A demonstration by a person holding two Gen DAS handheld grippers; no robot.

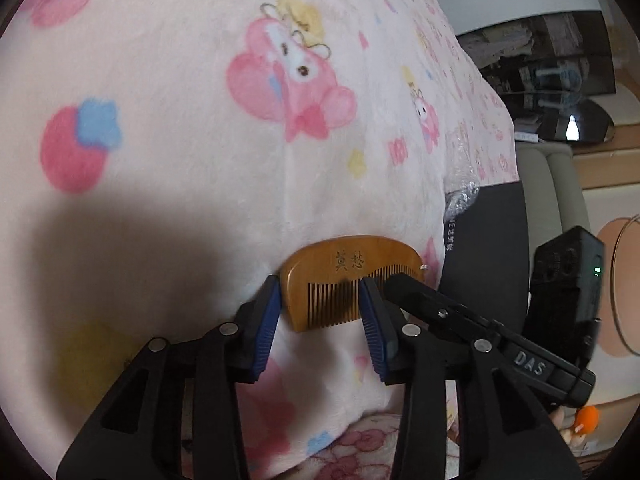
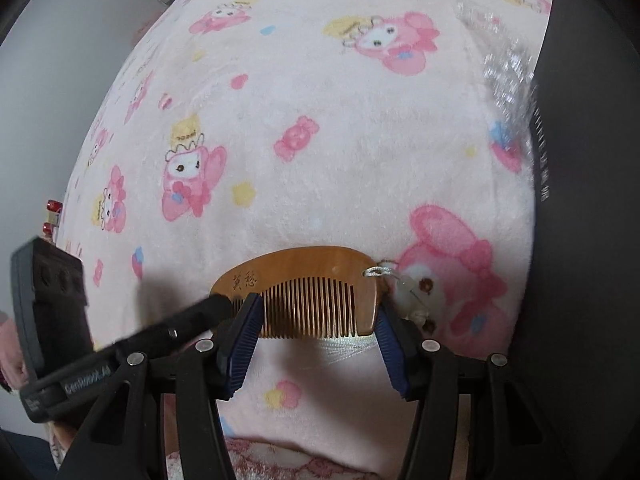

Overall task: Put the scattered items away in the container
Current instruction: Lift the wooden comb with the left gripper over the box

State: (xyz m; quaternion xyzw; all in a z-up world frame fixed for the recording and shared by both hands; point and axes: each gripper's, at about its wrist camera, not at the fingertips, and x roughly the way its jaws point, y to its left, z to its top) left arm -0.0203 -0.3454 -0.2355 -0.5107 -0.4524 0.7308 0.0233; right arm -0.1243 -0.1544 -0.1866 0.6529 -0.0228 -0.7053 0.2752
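The left gripper (image 1: 320,312) has its blue pads set apart around one end of the brown wooden half-moon comb (image 1: 348,280). I cannot tell if they press it. The right gripper (image 2: 316,340) sits wide around the other end — pads open. The comb lies on a pink cartoon-print fleece blanket (image 2: 340,140), near a black box (image 2: 580,200) at its right edge.

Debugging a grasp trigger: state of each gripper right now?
Left gripper: open, fingers straddling one end of the wooden comb, no clear grip.
Right gripper: open, fingers straddling the comb, no clear grip.
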